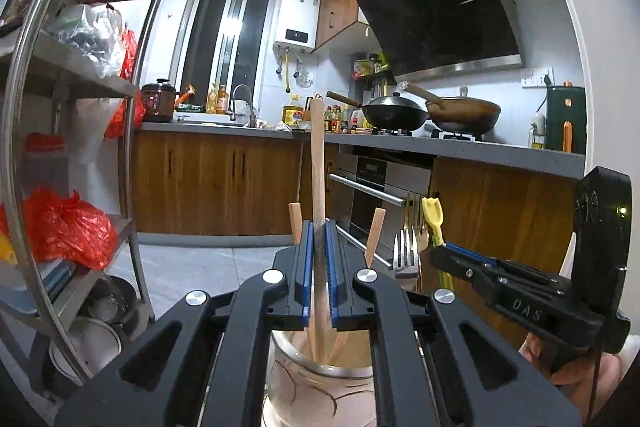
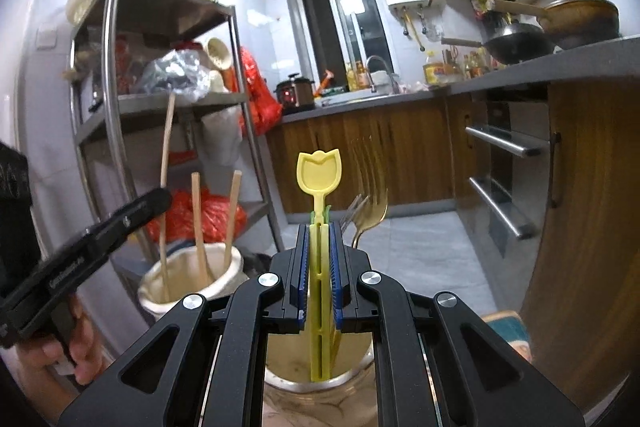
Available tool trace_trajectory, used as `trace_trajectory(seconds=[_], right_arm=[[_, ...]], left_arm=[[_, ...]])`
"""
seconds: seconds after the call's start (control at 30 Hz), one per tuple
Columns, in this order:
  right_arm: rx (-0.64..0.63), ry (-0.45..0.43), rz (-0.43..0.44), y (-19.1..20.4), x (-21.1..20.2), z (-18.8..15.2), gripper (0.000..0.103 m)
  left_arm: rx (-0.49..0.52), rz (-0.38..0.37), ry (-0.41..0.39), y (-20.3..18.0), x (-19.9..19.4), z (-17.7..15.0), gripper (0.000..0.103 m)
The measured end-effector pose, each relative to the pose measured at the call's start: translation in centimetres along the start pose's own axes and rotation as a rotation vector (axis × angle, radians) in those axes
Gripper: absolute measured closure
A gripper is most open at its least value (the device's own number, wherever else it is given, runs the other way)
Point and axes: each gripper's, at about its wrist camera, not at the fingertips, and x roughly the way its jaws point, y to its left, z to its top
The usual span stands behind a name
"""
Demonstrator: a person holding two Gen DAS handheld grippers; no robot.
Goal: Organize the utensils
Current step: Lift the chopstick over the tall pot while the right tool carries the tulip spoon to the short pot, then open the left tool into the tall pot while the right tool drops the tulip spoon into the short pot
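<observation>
- Your left gripper [image 1: 319, 227] has its jaws clenched on a wooden stick [image 1: 318, 163], upright between the pads; its lower end runs down into the cup [image 1: 320, 387] right under the jaws.
- The stick looks light, stiff and smooth. You hold it low on the shaft, so the long top may sway; a grip nearer the middle would steady it.
- Two shorter sticks [image 1: 295, 223] rise either side of the jaws, already leaning in that cup. They are loose and will likely rattle if nudged.
- Your right gripper [image 2: 319, 227] has its jaws clenched on a yellow spoon [image 2: 319, 173], bowl up above the jaws, handle reaching down into the jar [image 2: 320, 383] below.
- The spoon looks like thin plastic: very light, somewhat bendy, likely to twist under a hard squeeze. Its slotted handle gives the pads some bite.
- Forks [image 2: 370, 211] stand just right of the jaws in that jar; metal, heavier, slippery.
- Cup and jar look breakable, so lower gently.
</observation>
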Motion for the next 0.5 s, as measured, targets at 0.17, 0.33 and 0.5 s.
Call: trace_trajectory(seconds=[0.17,0.33,0.5], right_arm=[[0.019,-0.035,-0.007,0.0,1.1,0.6,0.092],[-0.03,0.004,-0.049,0.4,1.9,-0.1,0.092],[-0.01,0.018,-0.065,-0.4,0.7,-0.4,0.092]], left_arm=[[-0.015,0.0,-0.001,-0.2,0.7,0.2,0.097],[-0.01,0.003,0.012,0.1,0.7,-0.2,0.097],[-0.004,-0.014,0.042,0.3,0.2,-0.5,0.097]])
